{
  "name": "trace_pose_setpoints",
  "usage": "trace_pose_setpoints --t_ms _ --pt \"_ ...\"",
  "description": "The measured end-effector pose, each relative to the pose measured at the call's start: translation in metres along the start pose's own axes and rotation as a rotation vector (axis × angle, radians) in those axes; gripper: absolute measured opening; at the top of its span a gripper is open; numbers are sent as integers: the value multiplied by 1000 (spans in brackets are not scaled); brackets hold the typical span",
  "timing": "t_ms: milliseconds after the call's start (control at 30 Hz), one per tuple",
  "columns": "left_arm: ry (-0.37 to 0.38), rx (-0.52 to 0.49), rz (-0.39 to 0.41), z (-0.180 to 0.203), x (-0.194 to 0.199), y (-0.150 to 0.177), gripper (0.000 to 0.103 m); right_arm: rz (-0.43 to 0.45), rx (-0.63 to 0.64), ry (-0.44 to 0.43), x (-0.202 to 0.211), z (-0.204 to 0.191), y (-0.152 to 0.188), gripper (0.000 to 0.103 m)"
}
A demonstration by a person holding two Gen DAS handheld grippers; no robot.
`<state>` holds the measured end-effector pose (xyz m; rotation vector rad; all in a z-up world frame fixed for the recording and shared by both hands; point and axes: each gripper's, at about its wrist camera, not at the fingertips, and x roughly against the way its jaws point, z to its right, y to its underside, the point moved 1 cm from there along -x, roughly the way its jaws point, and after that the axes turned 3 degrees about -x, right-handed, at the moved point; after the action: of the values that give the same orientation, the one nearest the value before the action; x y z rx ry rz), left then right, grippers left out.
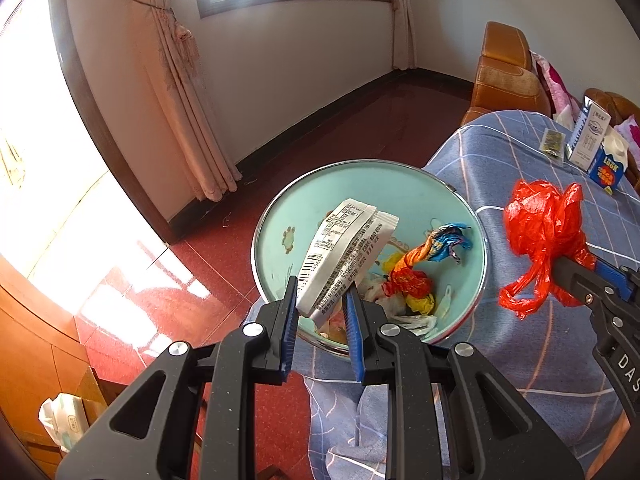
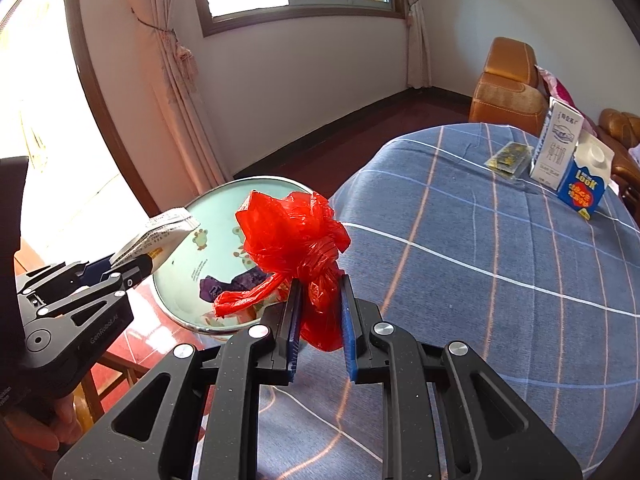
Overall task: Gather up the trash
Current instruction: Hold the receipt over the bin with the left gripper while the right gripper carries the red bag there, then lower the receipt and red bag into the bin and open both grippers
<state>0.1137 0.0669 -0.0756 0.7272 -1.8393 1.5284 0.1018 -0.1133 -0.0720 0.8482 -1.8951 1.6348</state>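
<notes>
A light-blue trash bin (image 1: 448, 200) with a chrome rim stands by the table's left edge, with several crumpled wrappers (image 1: 412, 280) inside. My left gripper (image 1: 322, 300) is shut on white printed packets (image 1: 344, 252) and holds them over the bin. In the right wrist view the left gripper (image 2: 128, 264) and the packets (image 2: 160, 232) are at the left, by the bin (image 2: 192, 248). My right gripper (image 2: 320, 304) is shut on a crumpled red plastic bag (image 2: 296, 240), held above the table beside the bin. In the left wrist view the right gripper (image 1: 576, 268) and the bag (image 1: 544, 224) are at the right.
A table with a blue checked cloth (image 2: 480, 260) carries a white carton (image 2: 556, 148), a blue-and-white carton (image 2: 586, 184) and a small dark packet (image 2: 508, 158) at its far right. An orange sofa (image 2: 508, 84) stands behind. A tissue pack (image 1: 64, 420) lies on a wooden cabinet at lower left.
</notes>
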Motion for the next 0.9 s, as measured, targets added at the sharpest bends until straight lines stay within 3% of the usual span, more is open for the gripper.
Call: trace_pose_setpoints --t_ms 900 --pt "-14 28 -81 -4 -54 -20 22 -41 1 -23 -51 -15 -29 19"
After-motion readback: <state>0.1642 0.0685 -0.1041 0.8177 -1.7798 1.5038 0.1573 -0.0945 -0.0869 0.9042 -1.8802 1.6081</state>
